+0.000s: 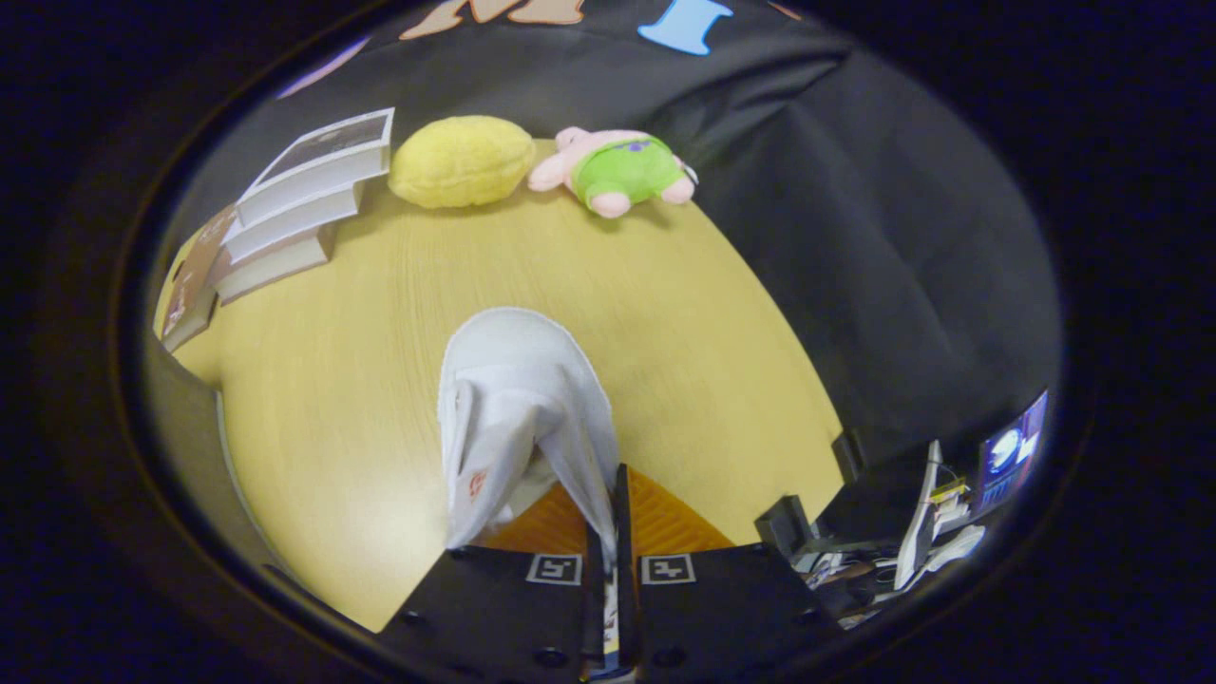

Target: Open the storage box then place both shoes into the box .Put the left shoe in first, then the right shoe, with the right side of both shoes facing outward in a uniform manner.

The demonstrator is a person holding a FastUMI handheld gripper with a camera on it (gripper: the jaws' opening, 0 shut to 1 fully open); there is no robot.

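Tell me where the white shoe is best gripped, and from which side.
At the heel collar, from behind and above. The gripper is already shut there on the white shoe: thin wall between the jaws, toe pointing away over the table.

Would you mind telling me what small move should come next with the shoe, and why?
Probably carry the white shoe onward toward the storage box. The hand-held gripper looks shut on the shoe's edge, fingers almost together, and the shoe hangs above the wooden table. The box is not in sight, so its direction is uncertain.
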